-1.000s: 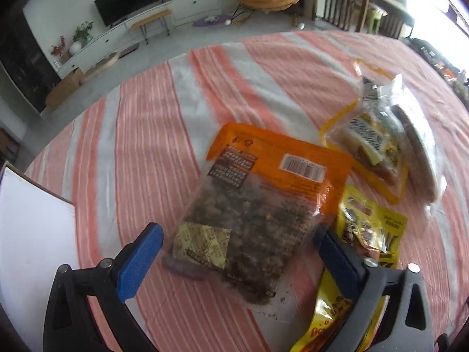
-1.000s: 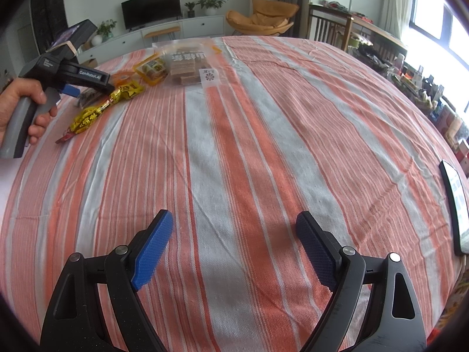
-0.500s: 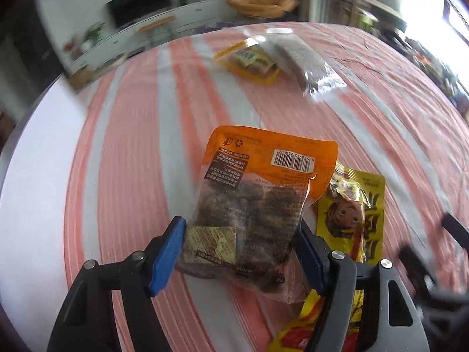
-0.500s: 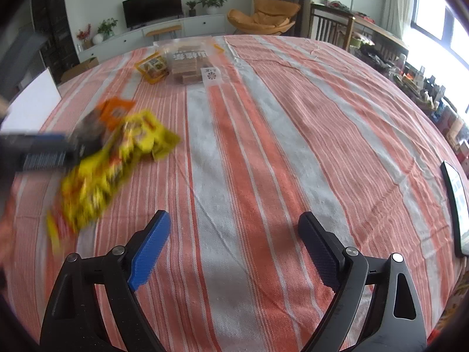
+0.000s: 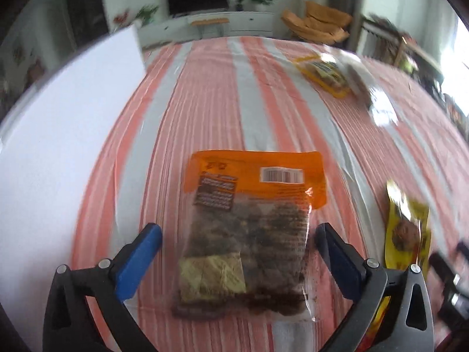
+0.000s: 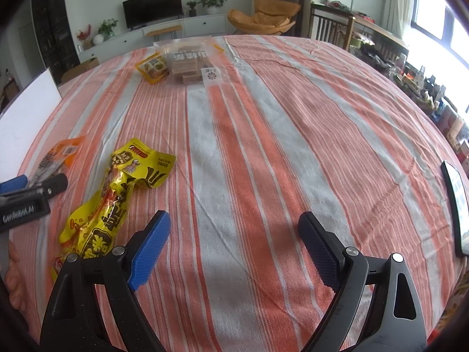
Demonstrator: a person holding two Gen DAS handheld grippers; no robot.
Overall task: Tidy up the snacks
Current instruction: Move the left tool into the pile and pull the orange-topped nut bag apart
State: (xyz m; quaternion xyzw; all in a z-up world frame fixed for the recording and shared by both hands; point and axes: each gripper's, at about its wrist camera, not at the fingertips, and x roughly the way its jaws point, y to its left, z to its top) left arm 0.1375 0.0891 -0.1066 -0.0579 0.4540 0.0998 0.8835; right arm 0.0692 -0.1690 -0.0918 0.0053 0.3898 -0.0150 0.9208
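An orange-topped clear snack bag (image 5: 249, 228) of dark pieces lies flat on the striped cloth between the fingers of my open left gripper (image 5: 239, 252); neither finger touches it. The bag's edge also shows in the right wrist view (image 6: 55, 158). A yellow snack packet (image 6: 117, 193) lies just to its right, also seen in the left wrist view (image 5: 407, 228). My right gripper (image 6: 234, 243) is open and empty over bare cloth. At the far side lie a small yellow-edged packet (image 6: 152, 69) and a clear bag of brown bars (image 6: 190, 61).
A white board (image 5: 58, 146) stands at the table's left edge. A dark tablet (image 6: 457, 205) lies at the right edge. The left gripper's body (image 6: 26, 202) sits at the left of the right wrist view. Chairs and a TV unit stand beyond the table.
My left gripper closed on the orange bag and dragged it with the yellow packet toward the near left, then opened. The right gripper has hardly moved.
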